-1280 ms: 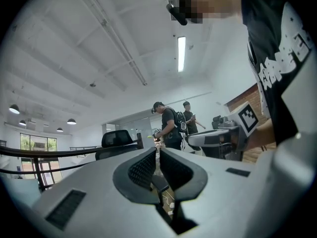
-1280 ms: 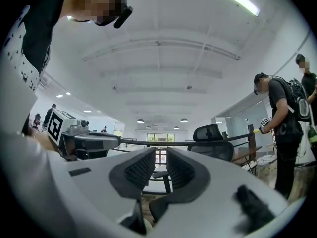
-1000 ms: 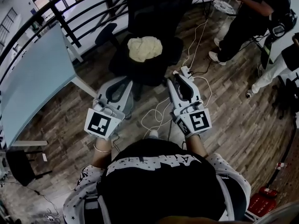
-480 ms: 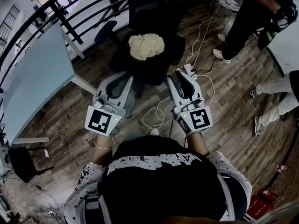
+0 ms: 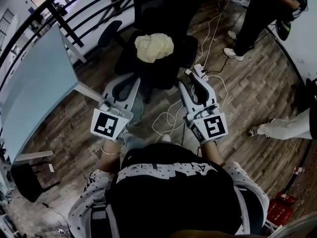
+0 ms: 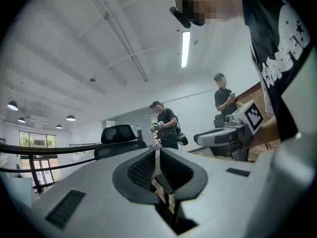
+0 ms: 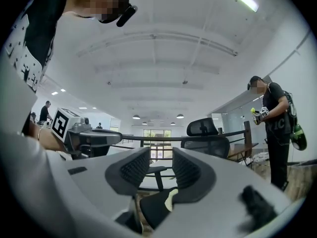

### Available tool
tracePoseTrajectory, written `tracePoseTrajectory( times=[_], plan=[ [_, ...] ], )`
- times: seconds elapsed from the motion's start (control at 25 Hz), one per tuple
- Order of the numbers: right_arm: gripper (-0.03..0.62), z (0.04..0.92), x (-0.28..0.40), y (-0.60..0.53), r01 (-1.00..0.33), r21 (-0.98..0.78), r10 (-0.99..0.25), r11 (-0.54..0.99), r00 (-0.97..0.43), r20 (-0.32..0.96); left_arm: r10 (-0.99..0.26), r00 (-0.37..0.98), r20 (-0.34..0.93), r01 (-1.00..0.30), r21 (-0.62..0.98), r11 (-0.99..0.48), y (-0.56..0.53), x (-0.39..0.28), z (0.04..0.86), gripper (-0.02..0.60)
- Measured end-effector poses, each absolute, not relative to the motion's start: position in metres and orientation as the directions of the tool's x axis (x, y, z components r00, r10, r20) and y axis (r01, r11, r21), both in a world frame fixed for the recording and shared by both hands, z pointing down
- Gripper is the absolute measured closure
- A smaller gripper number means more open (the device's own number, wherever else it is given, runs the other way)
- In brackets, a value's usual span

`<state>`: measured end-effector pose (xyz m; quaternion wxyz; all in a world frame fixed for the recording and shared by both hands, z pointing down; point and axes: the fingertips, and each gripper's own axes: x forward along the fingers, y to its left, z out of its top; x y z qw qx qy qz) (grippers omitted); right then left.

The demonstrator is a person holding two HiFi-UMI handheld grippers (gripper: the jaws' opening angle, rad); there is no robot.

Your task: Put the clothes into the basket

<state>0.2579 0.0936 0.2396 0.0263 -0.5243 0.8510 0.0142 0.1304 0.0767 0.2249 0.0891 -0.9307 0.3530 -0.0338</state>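
Garment, cream, is found bundled on the chair seat, ahead of and between both tongs; no long axis is made out. Left tongs are clenched, empty. Right tongs are opening, nothing between them, and are judged about equally near.

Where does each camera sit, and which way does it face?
Head view: on the head, steeply down at chair and cream cloth; torso, left gripper, right gripper show.
Left gripper view: on that gripper, level along shut jaws; torso shows.
Right gripper view: on that gripper, level between opening, empty jaws.
Shared: chair, standing person.
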Motion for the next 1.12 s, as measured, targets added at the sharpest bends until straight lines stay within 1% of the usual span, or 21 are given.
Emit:
tracePoseTrajectory(
  times=[0.12,0.32,0.48,0.68,0.92,1.12],
  plan=[
    [0.468,0.243,0.236,0.082,-0.9,0.011,-0.899,0.436,-0.435,-0.049,-0.634,0.773,-0.008,-0.623,-0.199,-0.757,0.064,0.116,0.227,0.566],
    [0.462,0.262,0.196,0.061,-0.921,0.008,-0.922,0.388,-0.388,0.003,-0.598,0.801,0.006,-0.588,-0.178,-0.789,0.039,0.069,0.234,0.566],
    [0.461,0.26,0.16,0.041,-0.932,0.0,-0.932,0.362,-0.362,-0.017,-0.589,0.808,0.007,-0.576,-0.199,-0.793,0.011,0.029,0.236,0.566],
    [0.461,0.264,0.121,0.022,-0.946,0.004,-0.946,0.324,-0.324,-0.011,-0.569,0.822,-0.01,-0.558,-0.218,-0.801,-0.007,-0.016,0.236,0.566],
    [0.459,0.263,0.064,-0.005,-0.947,0.015,-0.947,0.321,-0.322,-0.024,-0.559,0.829,-0.016,-0.545,-0.242,-0.803,-0.03,-0.071,0.238,0.566],
    [0.457,0.262,0.046,-0.013,-0.954,0.038,-0.954,0.298,-0.298,-0.02,-0.545,0.838,-0.033,-0.538,-0.214,-0.815,-0.043,-0.089,0.242,0.566]
  ],
)
